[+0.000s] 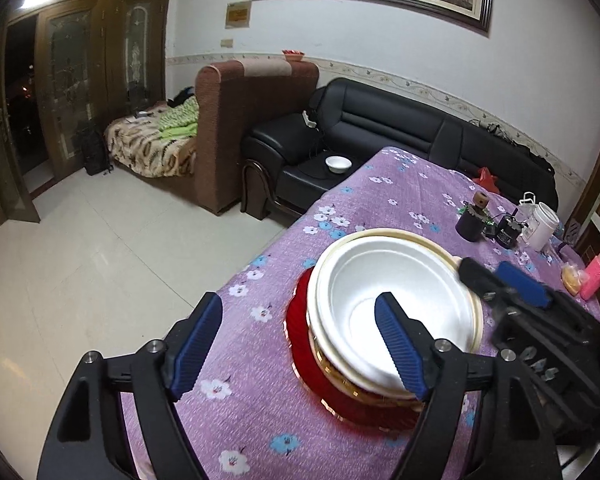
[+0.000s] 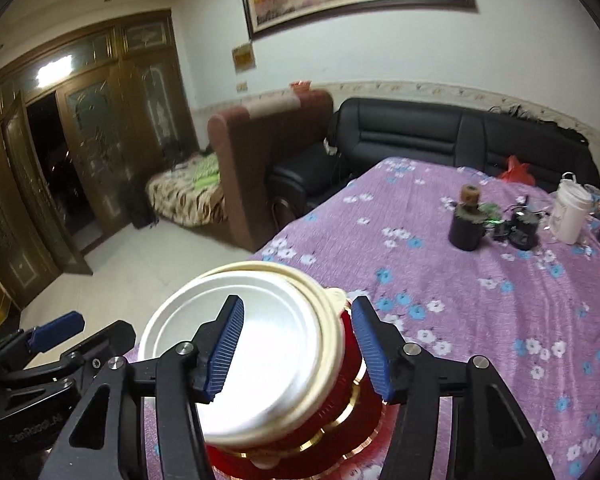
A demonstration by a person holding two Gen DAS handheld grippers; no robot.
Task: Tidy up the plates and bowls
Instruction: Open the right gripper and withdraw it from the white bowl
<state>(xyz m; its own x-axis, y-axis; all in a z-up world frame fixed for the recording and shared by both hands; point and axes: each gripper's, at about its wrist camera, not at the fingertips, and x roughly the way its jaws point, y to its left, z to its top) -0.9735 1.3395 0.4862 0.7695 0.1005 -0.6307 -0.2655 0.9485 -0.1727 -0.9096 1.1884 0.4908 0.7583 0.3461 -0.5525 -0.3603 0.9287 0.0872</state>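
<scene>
Nearest the lens, the left gripper [image 1: 300,344] stands wide open and grips nothing; its right pad hangs over the near rim of the white bowl [image 1: 396,300], its left pad is off the stack. This bowl tops a cream bowl [image 1: 420,240] and red plates [image 1: 316,364], probably nested to save room. To the right, the right gripper [image 2: 298,350] is also open and empty, its pads on both sides of the stack's rim. Under them lies a purple flowered tablecloth [image 2: 480,320]; beyond are a black sofa [image 1: 400,124] and brown doors [image 1: 84,68].

Dim indoor light, ceiling-lamp glare on cabinet doors [image 1: 80,80], fisheye-bent edges.
</scene>
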